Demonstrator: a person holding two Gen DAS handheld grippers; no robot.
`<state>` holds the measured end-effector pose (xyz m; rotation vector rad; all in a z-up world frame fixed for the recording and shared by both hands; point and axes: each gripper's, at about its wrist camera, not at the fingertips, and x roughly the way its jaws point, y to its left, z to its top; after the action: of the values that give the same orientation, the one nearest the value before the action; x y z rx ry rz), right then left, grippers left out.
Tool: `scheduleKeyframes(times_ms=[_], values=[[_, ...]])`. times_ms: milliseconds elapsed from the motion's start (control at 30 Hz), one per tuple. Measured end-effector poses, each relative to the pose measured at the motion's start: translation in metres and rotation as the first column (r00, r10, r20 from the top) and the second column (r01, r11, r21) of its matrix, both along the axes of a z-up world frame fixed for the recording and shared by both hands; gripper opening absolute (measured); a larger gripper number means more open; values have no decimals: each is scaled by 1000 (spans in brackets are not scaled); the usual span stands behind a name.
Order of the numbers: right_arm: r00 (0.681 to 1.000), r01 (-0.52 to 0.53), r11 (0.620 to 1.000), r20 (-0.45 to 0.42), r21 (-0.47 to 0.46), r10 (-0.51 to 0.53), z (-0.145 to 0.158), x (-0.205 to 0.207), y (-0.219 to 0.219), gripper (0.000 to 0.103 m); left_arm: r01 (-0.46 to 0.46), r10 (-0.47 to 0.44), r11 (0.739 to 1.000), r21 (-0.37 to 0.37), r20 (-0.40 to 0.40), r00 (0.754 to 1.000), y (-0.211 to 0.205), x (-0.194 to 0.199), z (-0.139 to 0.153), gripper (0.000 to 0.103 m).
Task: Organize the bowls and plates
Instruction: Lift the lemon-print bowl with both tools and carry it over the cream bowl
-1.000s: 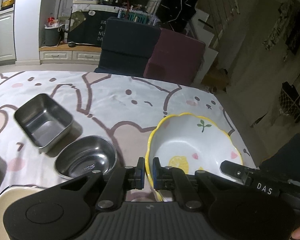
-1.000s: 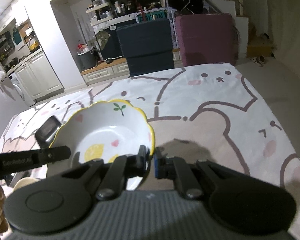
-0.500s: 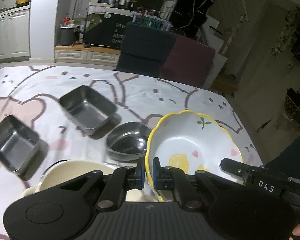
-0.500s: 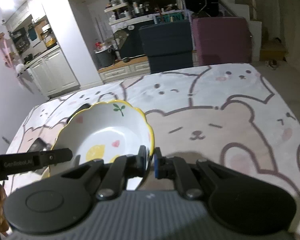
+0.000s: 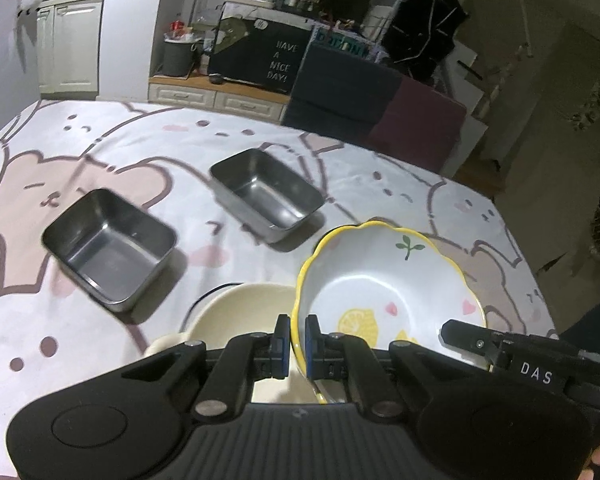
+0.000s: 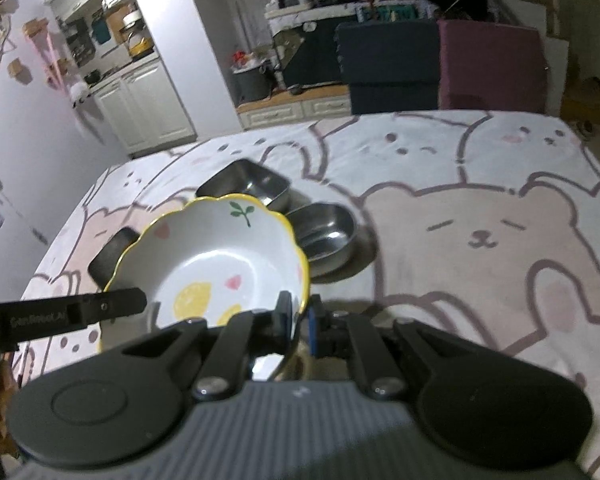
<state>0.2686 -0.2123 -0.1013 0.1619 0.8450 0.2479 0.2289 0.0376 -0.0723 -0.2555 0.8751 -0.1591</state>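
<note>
Yellow-rimmed and white, with lemon, heart and green sprig prints, the scalloped ceramic bowl point(image 5: 384, 292) is what we find held off the table between both tools. We note the left gripper point(image 5: 296, 342) clamped on the bowl's near-left rim, one blue-padded finger inside the wall and one outside. The right gripper point(image 6: 300, 316) is clamped the same way on the opposite rim, at the bowl's right edge in the right wrist view. In the left wrist view the right tool's black finger, lettered DAS, crosses the bowl's right side. Directly under and left of the held bowl we see a cream-coloured dish point(image 5: 244, 320), partly hidden by the left gripper. Two rectangular steel trays stand on the bear-print tablecloth point(image 5: 100, 148): the left steel tray point(image 5: 110, 248) nearer, the far steel tray point(image 5: 266, 196) beyond the bowl. In the right wrist view a shallow oval steel dish point(image 6: 326, 236) sits just right of and behind the bowl, resting on the cloth. We also note dark blue and maroon seat backs point(image 6: 440, 64) at the table's far edge.
</note>
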Motion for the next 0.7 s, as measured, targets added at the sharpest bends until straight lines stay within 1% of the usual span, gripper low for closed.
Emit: scheduleKeyframes(times_ms=[233,533,700], values=[[997,-41,999,-64,-13,40,-17,7,24,9,-11,12,1000,8,-55,998,23,5,-21,7],[985,-73,997,-155,-18,69,-31,11,46,9,2,2,999,32,-120,993,39,12,-39,7],[977,-80,997,-198,-6,78,-40,16,53,10,2,1,1000,16,-157,988,47,15,-47,7]])
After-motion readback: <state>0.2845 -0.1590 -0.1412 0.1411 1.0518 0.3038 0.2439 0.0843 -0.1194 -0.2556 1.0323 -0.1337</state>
